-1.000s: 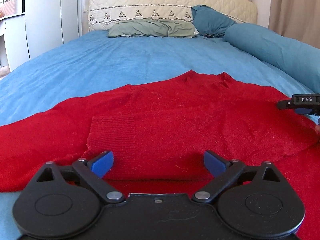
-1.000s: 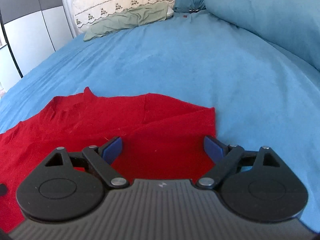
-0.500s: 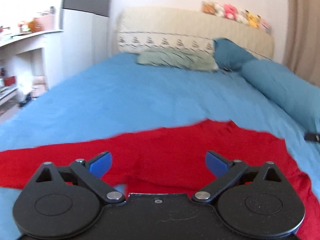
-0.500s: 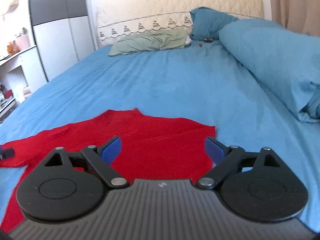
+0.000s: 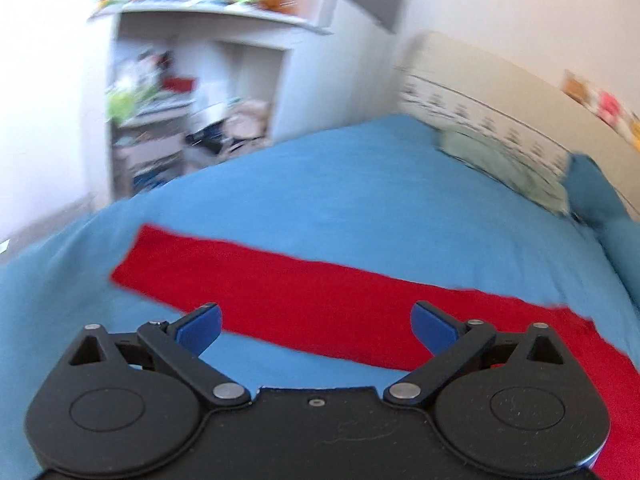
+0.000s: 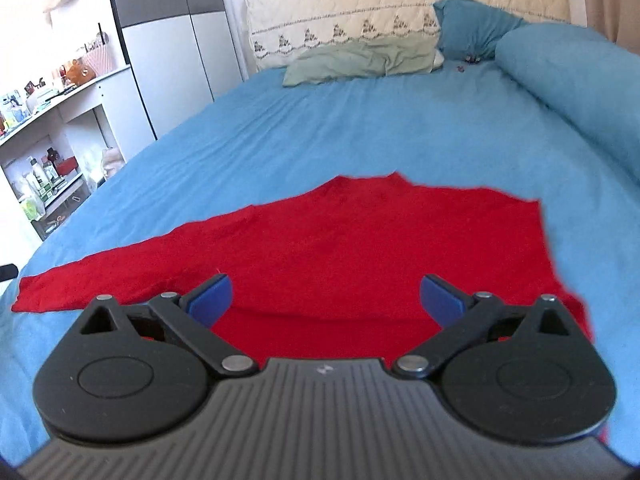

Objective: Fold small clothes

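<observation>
Both grippers, left (image 5: 316, 326) and right (image 6: 325, 298), hang apart and empty over the sweater (image 6: 360, 240); next, probably, the left takes the long sleeve (image 5: 224, 272).

Left tool (image 5: 316, 326): blue fingers (image 5: 199, 327) spread wide, nothing between them. Hovers above red sweater sleeve (image 5: 256, 280), laid flat, running diagonally across blue bed (image 5: 360, 184). Sleeve cuff end upper left. White shelf unit (image 5: 192, 92), cluttered, beyond bed. Green pillow (image 5: 508, 164) against cream headboard (image 5: 500, 92). Frame motion-blurred.
</observation>
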A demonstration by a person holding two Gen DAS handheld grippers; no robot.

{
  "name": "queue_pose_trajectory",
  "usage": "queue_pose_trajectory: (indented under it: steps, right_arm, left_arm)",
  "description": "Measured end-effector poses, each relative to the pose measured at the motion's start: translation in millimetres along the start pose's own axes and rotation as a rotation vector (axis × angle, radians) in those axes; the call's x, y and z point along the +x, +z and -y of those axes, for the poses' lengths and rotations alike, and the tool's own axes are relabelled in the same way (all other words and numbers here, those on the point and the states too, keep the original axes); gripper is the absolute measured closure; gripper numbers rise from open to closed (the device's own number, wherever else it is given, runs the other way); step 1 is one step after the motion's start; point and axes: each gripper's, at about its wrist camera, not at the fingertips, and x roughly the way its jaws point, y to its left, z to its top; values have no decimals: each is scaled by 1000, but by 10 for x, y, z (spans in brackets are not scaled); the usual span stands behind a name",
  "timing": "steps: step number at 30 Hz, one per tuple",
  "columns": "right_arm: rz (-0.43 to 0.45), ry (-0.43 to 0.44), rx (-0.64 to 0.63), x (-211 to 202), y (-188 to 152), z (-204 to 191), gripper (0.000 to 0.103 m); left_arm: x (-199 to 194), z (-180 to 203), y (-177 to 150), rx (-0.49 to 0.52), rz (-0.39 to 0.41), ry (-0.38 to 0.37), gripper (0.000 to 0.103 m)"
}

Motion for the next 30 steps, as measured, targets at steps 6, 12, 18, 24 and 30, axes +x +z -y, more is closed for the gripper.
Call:
queue_pose_trajectory:
  steps: [6, 12, 18, 24, 30]
  right_arm:
    - [-39, -25, -89, 282, -179, -393, 0]
    - [-56, -38, -97, 457, -189, -419, 0]
    - [-65, -64, -104, 583, -250, -400, 0]
    - [-66, -87, -105, 610, -295, -338, 0]
    - [-37, -121, -84, 458, -184, -142, 0]
  left_arm:
    - [450, -648, -25, -144, -46, 60, 21]
    - [761, -859, -40, -180, -28, 73, 35]
    - [934, -793, 22, -108, -2, 156, 77]
    - [865, -628, 29, -34, 22, 171, 96]
    - [514, 190, 260, 166, 158, 26, 96]
